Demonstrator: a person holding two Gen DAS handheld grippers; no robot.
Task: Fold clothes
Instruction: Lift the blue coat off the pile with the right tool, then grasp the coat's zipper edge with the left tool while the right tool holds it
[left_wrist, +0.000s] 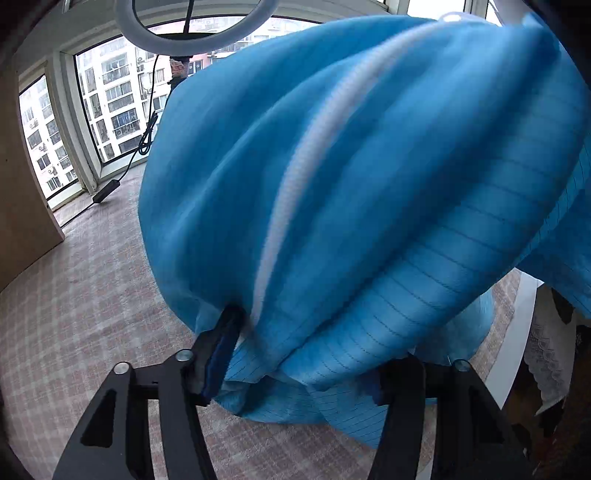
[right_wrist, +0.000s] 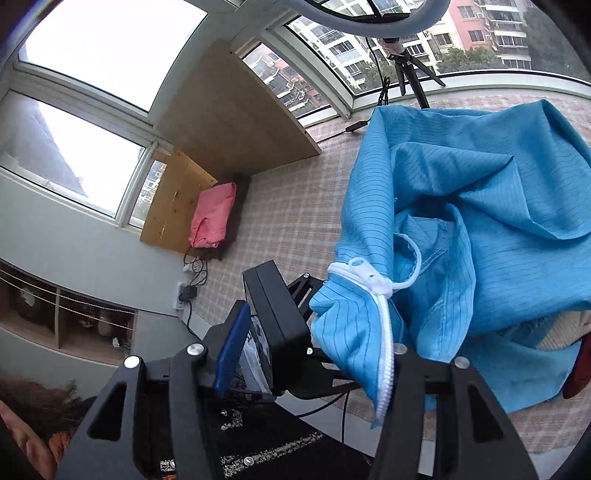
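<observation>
Checked pink surface (right_wrist: 288, 206) runs under everything. Left wrist view: left gripper (left_wrist: 314, 347) at 6 o'clock, fingers clamped on a bunched wad of the blue jacket (left_wrist: 369, 184). Folds fan up from the grip and the cloth is lifted and blurred, filling centre to 3 o'clock, with the white zipper (left_wrist: 314, 147) running up toward 1 o'clock. Right wrist view: right gripper (right_wrist: 317, 343), fingers apart and nothing pinched; the zipper edge hangs against the 5 o'clock finger. Rest of the jacket lies heaped on the surface at 3 o'clock. Pink bundle (right_wrist: 212, 216) at 9 o'clock. Tripod (right_wrist: 406, 70) and ring light (left_wrist: 195, 18) at 12, windows (left_wrist: 118, 92) behind.
</observation>
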